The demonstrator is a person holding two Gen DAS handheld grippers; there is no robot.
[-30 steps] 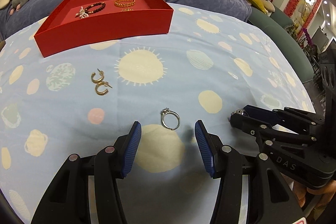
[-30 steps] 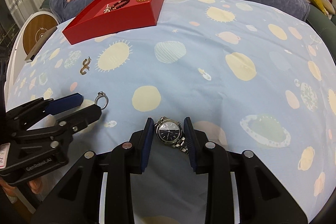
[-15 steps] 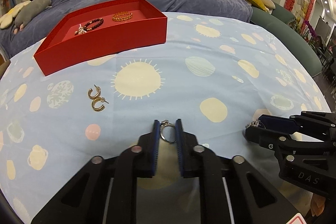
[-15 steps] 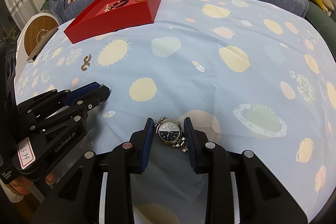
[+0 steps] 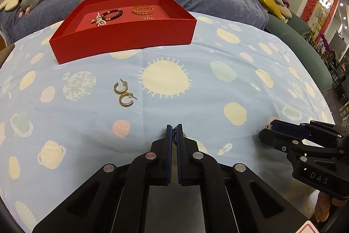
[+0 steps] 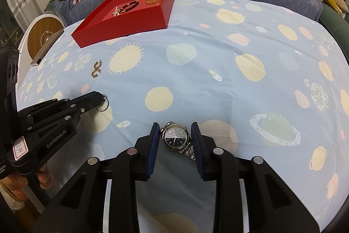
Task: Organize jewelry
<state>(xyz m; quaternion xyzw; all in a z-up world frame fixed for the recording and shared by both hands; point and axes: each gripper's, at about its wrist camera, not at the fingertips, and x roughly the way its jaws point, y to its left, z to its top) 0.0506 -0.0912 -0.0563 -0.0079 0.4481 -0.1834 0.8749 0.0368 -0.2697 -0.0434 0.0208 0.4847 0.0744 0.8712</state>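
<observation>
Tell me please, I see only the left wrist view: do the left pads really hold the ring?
Observer: Yes. In the right wrist view the ring hangs out of the tip of the shut left gripper.
Operator: What does the right gripper have? I see only its side.
Observer: A watch lies dial up between the fingers of the right gripper. Whether they press it, I cannot tell.
Operator: Is anything left of the box?
Observer: A white disc with a wooden face stands past the left edge of the cloth.
</observation>
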